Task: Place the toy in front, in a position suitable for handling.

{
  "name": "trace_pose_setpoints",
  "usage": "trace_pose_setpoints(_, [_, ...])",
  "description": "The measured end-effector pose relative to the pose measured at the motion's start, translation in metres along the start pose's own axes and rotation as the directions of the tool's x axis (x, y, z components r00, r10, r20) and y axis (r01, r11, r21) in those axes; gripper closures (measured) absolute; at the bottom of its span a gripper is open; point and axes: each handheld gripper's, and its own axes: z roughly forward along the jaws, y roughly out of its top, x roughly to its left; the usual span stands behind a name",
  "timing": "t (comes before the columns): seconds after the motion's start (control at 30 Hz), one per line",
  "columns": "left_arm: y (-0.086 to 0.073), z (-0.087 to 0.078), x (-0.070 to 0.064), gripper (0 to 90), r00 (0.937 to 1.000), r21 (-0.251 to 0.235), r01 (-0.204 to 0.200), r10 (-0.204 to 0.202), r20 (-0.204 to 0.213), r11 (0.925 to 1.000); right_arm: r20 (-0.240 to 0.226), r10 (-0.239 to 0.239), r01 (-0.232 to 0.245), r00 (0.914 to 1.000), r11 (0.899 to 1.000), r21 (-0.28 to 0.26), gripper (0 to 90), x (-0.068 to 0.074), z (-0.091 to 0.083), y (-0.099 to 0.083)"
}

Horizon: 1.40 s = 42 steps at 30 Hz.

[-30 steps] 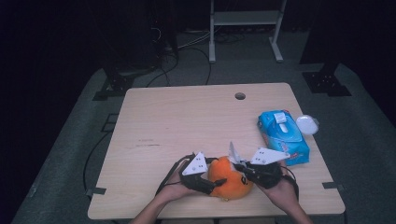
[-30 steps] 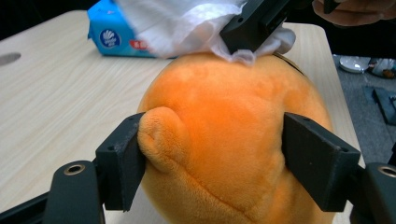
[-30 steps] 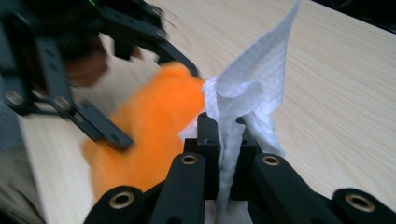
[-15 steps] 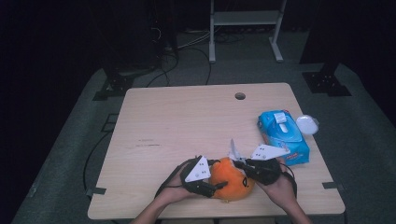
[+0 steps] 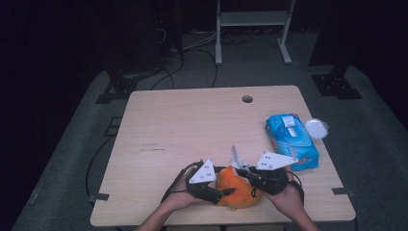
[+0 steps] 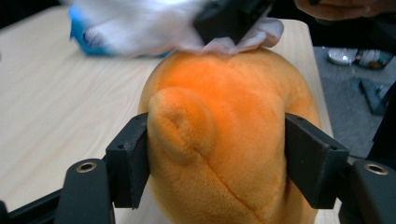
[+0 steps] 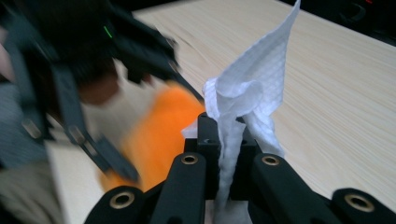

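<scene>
An orange plush toy (image 5: 236, 188) rests near the table's front edge. My left gripper (image 5: 222, 191) is shut on the plush toy (image 6: 219, 140), its jaws pressing both sides. My right gripper (image 5: 245, 171) is shut on a white wet wipe (image 5: 235, 157), which stands up above the toy. In the right gripper view the wipe (image 7: 252, 93) is pinched between the jaws, with the orange toy (image 7: 161, 133) blurred just beyond. In the left gripper view the wipe (image 6: 233, 44) touches the top of the toy.
A blue pack of wet wipes (image 5: 291, 140) lies at the table's right side, with a white lid (image 5: 317, 128) beside it at the edge. A cable hole (image 5: 247, 99) sits near the far edge of the wooden table (image 5: 192, 125).
The right gripper with the wipe has shifted slightly over the toy's top. The left gripper keeps its hold on the toy.
</scene>
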Motion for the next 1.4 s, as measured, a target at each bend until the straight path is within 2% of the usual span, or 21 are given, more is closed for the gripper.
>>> trace_pose_setpoints(0.07, [0.002,0.0,-0.004,30.6,0.9985,0.005,-0.055,0.055,-0.007,0.9985,-0.01,-0.022,0.021,0.9997,1.0,-0.009,85.6,0.008,0.002,0.005])
trace_pose_setpoints(0.1, [0.002,0.0,-0.005,30.7,0.9981,0.008,-0.06,0.061,-0.009,0.9981,-0.009,-0.029,0.029,0.9995,1.0,-0.007,85.5,0.01,0.002,0.006])
trace_pose_setpoints(0.17, [0.0,-0.001,-0.003,31.1,0.9988,0.002,-0.048,0.048,-0.009,0.9989,0.0,-0.027,0.027,0.9996,1.0,0.001,85.6,0.008,0.002,0.005])
trace_pose_setpoints(0.27, [-0.002,-0.002,0.0,31.4,0.9995,-0.002,-0.031,0.031,-0.007,0.9995,0.021,0.009,-0.009,0.9997,1.0,0.013,85.6,-0.005,-0.001,-0.002])
trace_pose_setpoints(0.33, [-0.003,-0.001,0.001,31.4,0.9999,-0.009,-0.014,0.014,-0.005,0.9999,0.041,0.051,-0.052,0.9978,0.998,0.022,85.6,-0.017,-0.004,-0.008])
trace_pose_setpoints(0.4, [-0.003,0.0,0.001,31.4,0.9998,-0.007,-0.017,0.017,-0.005,0.9998,0.04,0.087,-0.087,0.9954,0.996,0.017,85.6,-0.023,-0.007,-0.011])
trace_pose_setpoints(0.43, [-0.002,0.0,0.001,31.4,0.9998,-0.003,-0.02,0.02,-0.006,0.9998,0.038,0.086,-0.087,0.9956,0.996,0.012,85.6,-0.021,-0.007,-0.011])
trace_pose_setpoints(0.47, [-0.003,0.0,0.002,31.4,0.9999,-0.005,-0.011,0.011,-0.007,0.9999,0.029,0.076,-0.077,0.9967,0.997,0.006,85.6,-0.018,-0.007,-0.009])
trace_pose_setpoints(0.5, [-0.004,0.0,0.003,31.4,1.0,-0.003,-0.001,0.001,-0.008,1.0,-0.006,0.083,-0.083,0.9965,0.997,-0.008,85.5,-0.014,-0.006,-0.008])
trace_pose_setpoints(0.53, [-0.005,-0.001,0.004,31.4,0.9999,0.005,0.008,-0.008,-0.008,1.0,-0.019,0.083,-0.083,0.9964,0.997,-0.011,85.6,-0.013,-0.004,-0.007])
trace_pose_setpoints(0.6, [-0.009,-0.003,0.008,31.4,0.9994,0.01,0.034,-0.034,-0.01,0.9994,-0.008,0.057,-0.057,0.9983,0.998,0.009,85.5,-0.01,-0.001,-0.008])
trace_pose_setpoints(0.7, [-0.013,-0.005,0.013,31.7,0.9974,0.016,0.072,-0.072,-0.012,0.9973,0.022,0.067,-0.068,0.9975,0.997,0.031,85.6,-0.019,0.0,-0.014])
trace_pose_setpoints(0.73, [-0.015,-0.005,0.016,31.6,0.9961,0.015,0.088,-0.088,-0.007,0.996,0.039,0.073,-0.074,0.9966,0.997,0.037,85.7,-0.024,0.0,-0.017])
trace_pose_setpoints(0.8, [-0.018,-0.005,0.019,31.6,0.9932,0.01,0.116,-0.116,-0.002,0.9932,0.051,0.113,-0.115,0.9923,0.992,0.044,85.7,-0.034,-0.002,-0.025])
trace_pose_setpoints(0.87, [-0.018,-0.005,0.021,31.6,0.992,0.013,0.126,-0.126,-0.001,0.9919,0.065,0.131,-0.134,0.9893,0.99,0.049,85.7,-0.039,-0.005,-0.03])
trace_pose_setpoints(0.93, [-0.019,-0.005,0.022,31.6,0.9911,0.016,0.133,-0.133,-0.008,0.991,0.074,0.126,-0.129,0.9893,0.991,0.04,85.7,-0.036,-0.007,-0.028])
trace_pose_setpoints(1.0, [-0.02,-0.005,0.024,31.6,0.9879,0.016,0.155,-0.155,-0.007,0.9878,0.051,0.109,-0.11,0.9927,0.994,0.023,85.7,-0.028,-0.009,-0.021])
trace_pose_setpoints(1.1, [-0.023,-0.006,0.029,31.6,0.9809,0.014,0.195,-0.195,-0.003,0.9808,0.0,0.055,-0.055,0.9985,0.998,0.025,85.6,-0.009,-0.006,-0.013])
trace_pose_setpoints(1.17, [-0.025,-0.007,0.03,31.5,0.9782,0.013,0.208,-0.208,0.003,0.9781,0.005,0.021,-0.021,0.9998,0.999,0.033,85.5,-0.002,-0.004,-0.011])
trace_pose_setpoints(1.27, [-0.023,-0.006,0.03,27.7,0.972,-0.011,0.235,-0.234,0.012,0.972,0.013,0.047,-0.048,0.9988,0.998,0.045,85.6,-0.009,-0.002,-0.015])
trace_pose_setpoints(1.4, [-0.019,-0.01,0.032,20.5,0.9705,-0.048,0.24,-0.239,0.031,0.9696,0.064,0.054,-0.058,0.9965,0.996,0.064,85.5,-0.019,0.002,-0.021])
